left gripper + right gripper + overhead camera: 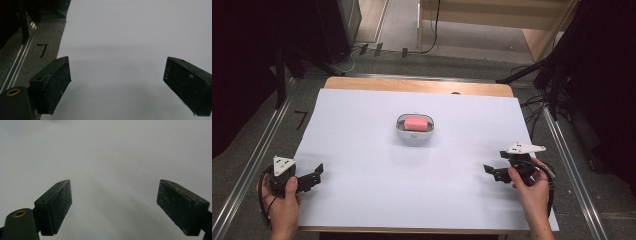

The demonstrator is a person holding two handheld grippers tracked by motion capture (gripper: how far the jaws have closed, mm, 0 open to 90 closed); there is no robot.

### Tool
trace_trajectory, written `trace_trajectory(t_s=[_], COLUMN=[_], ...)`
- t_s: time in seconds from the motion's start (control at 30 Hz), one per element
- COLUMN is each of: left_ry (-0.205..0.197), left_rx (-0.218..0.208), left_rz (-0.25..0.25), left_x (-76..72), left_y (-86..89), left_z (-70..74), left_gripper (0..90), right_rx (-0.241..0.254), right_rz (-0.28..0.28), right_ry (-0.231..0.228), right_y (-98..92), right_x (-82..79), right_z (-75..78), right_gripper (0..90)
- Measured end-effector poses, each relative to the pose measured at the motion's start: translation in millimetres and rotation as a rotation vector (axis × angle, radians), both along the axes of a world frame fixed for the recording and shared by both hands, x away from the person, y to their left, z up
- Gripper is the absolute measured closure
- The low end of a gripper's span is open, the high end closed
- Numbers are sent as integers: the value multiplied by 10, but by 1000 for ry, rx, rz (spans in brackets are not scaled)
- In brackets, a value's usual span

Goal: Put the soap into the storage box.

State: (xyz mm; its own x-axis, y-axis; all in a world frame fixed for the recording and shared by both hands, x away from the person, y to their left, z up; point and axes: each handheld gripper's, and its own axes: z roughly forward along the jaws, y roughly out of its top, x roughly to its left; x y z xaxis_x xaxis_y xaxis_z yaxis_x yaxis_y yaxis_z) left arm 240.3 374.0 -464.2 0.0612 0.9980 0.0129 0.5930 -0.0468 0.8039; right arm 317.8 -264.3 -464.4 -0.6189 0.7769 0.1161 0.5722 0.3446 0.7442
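Both pairs of fingers stand spread with nothing between them: my left gripper (314,176) waits at the near left edge of the white sheet (362,150), my right gripper (494,171) at the near right. Well apart from both, mid-sheet, a pink block (415,123) lies inside a small white bowl (414,137). Reaching it well likely means approaching level and centred. From the left gripper view comes a black "7" (42,50) on the grey surface beside the sheet.

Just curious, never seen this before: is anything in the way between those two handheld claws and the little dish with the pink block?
Nothing visible. Bare white sheet lies between the left gripper, the right gripper and the dish holding the pink block.
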Motion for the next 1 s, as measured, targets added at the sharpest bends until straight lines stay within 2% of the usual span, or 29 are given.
trace_trajectory(t_s=[0.3, 1.0], left_ry=[-3, -7], left_rx=[1, 5], left_rz=[1, 3], left_x=[0, -5], left_y=[-3, -6], left_z=[-1, 0], left_gripper=[80, 80], right_rx=[34, 73], right_rz=[-49, -161], right_ry=[-2, -14], right_y=[-223, -738], right_x=[-158, -568], right_z=[-53, -156], right_gripper=[134, 134])
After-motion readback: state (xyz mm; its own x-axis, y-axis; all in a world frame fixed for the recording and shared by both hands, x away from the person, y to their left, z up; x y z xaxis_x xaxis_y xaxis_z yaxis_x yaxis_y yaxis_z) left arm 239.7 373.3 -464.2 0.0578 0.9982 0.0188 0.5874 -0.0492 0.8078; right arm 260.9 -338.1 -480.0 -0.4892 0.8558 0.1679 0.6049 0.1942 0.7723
